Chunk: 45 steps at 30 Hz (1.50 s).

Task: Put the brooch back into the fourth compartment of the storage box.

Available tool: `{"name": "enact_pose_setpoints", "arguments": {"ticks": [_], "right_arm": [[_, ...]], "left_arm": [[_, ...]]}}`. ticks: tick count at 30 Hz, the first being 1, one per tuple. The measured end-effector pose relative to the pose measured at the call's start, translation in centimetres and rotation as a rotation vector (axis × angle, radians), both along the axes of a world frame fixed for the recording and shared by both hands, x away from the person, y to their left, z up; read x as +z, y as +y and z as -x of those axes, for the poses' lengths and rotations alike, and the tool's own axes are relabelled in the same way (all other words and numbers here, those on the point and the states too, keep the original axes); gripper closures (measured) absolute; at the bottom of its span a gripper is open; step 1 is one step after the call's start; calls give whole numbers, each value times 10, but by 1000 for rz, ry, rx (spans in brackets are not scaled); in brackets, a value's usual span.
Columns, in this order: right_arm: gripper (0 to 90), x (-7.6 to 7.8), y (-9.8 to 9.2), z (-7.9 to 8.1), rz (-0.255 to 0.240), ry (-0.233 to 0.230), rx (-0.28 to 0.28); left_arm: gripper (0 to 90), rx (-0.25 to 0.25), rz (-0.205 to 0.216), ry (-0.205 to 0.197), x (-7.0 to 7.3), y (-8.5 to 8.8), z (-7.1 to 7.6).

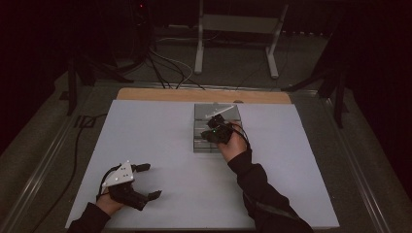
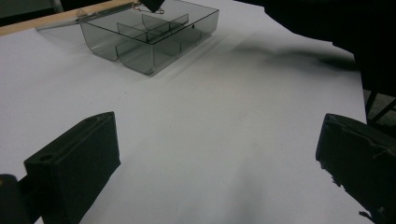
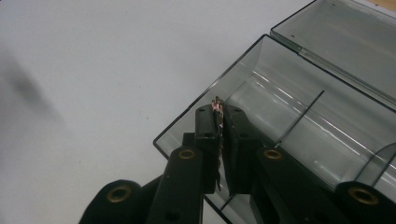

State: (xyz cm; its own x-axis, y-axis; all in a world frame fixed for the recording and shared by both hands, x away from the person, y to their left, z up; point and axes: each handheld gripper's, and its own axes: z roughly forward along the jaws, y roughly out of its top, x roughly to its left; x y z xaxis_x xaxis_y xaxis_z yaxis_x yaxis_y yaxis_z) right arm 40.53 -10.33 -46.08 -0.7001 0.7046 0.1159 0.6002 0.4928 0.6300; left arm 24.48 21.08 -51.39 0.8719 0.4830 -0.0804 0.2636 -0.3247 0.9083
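A smoky clear compartment box (image 1: 201,144) lies open on the white table top (image 1: 145,136), its lid (image 1: 218,110) folded back on the far side. My right gripper (image 1: 216,127) hovers over the box's near-left corner. In the right gripper view, that gripper (image 3: 220,114) is shut on a small thin metal piece (image 3: 217,105) with a coppery tip, above the box (image 3: 299,116) and its dividers. My left gripper (image 1: 149,181) rests at the near left of the table, open and holding nothing. The left gripper view shows its wide-apart gripper (image 2: 217,154) and the box (image 2: 149,46) far off.
A wooden strip (image 1: 204,95) runs along the table's far edge. Beyond it stand a white metal frame (image 1: 233,24) and cables (image 1: 165,68) on the floor. The person's dark right sleeve (image 1: 262,194) reaches across the near right of the table.
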Motion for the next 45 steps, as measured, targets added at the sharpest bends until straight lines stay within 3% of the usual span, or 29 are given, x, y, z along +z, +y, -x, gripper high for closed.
{"name": "enact_pose_setpoints", "arguments": {"ticks": [16, 20, 29, 31, 34, 39, 42, 45], "right_arm": [[837, -13, 9, -13, 22, 36, 14], [690, -13, 6, -15, -3, 49, 12], [354, -5, -1, -9, -73, 17, -8], [331, -4, -2, -8, -79, 15, -7], [197, 1, -10, -3, -113, 12, 23], [143, 6, -23, 3, -147, 19, 44], [119, 10, -29, 8, -146, -10, 49], [0, 12, -37, 13, -169, -39, 45]], "left_arm": [[12, 1, 0, 3, -1, 0, -1], [12, 0, 0, 2, -1, 0, -1], [12, 0, -4, 1, -1, 0, -1], [12, 0, -4, 1, -1, 0, -1], [12, 5, -2, 0, 0, 0, 0], [12, 2, -5, 3, -1, -1, -1], [12, -1, -7, 2, -1, -1, -1], [12, 1, -7, 4, -1, -1, -1]]}}
